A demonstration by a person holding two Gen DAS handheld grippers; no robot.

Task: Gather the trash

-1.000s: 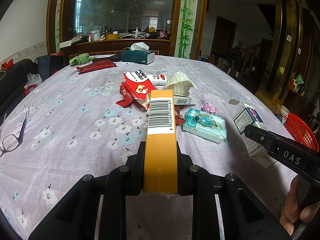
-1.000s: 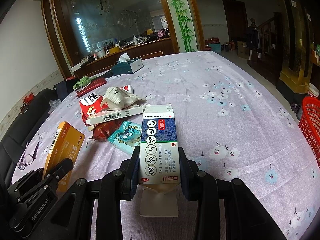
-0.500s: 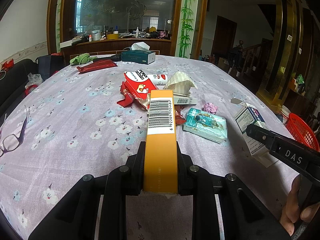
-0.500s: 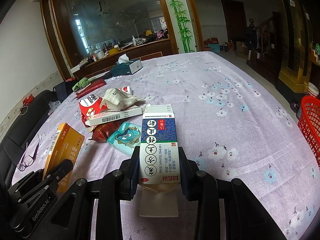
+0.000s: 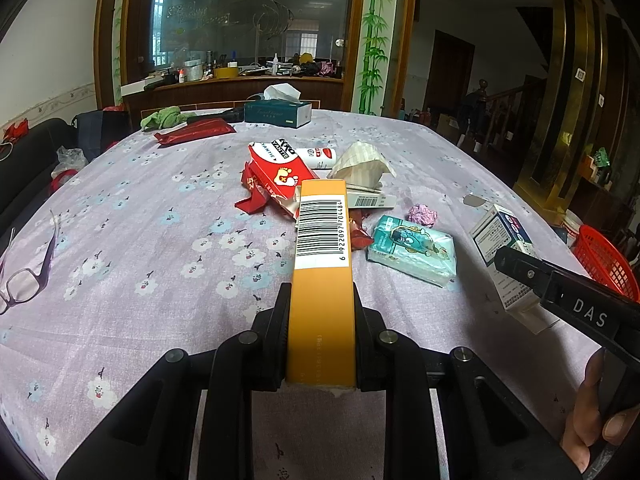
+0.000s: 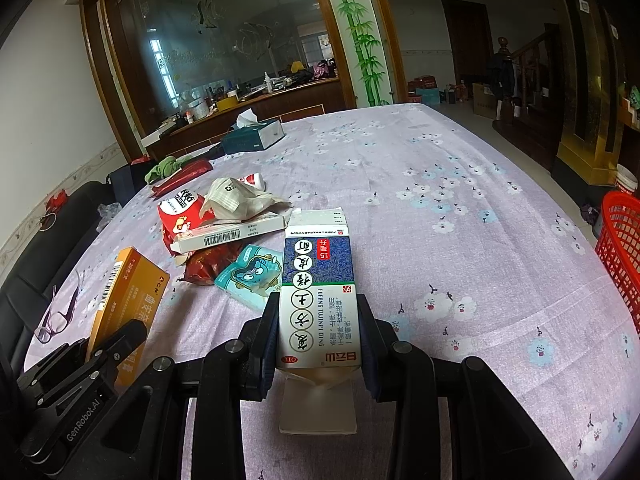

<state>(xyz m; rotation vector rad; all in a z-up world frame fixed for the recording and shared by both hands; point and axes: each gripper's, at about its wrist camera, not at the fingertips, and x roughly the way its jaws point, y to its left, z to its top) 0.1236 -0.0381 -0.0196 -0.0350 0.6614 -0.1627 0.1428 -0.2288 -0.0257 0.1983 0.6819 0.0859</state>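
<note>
My left gripper [image 5: 321,312] is shut on a long orange box [image 5: 322,272] with a barcode, held above the flowered tablecloth. My right gripper [image 6: 318,320] is shut on a blue-and-white medicine box [image 6: 318,284]; the same box [image 5: 505,252] shows at the right in the left wrist view. On the cloth ahead lies a trash pile: a red packet [image 5: 276,164], a white carton with barcode [image 6: 230,234], a crumpled paper bag [image 6: 240,198], a teal tissue pack [image 5: 412,250], a dark red wrapper [image 6: 208,268] and a pink paper ball [image 5: 422,215].
A red basket [image 6: 620,248] stands off the table's right edge. Glasses [image 5: 24,276] lie at the left edge. A teal tissue box [image 5: 278,112], a red pouch [image 5: 194,132] and a green cloth [image 5: 164,117] sit at the far end. A hand [image 5: 592,412] holds the right gripper.
Both grippers have risen slightly and keep their boxes; the right gripper has drifted a little away from the pile. The table items have not moved.
</note>
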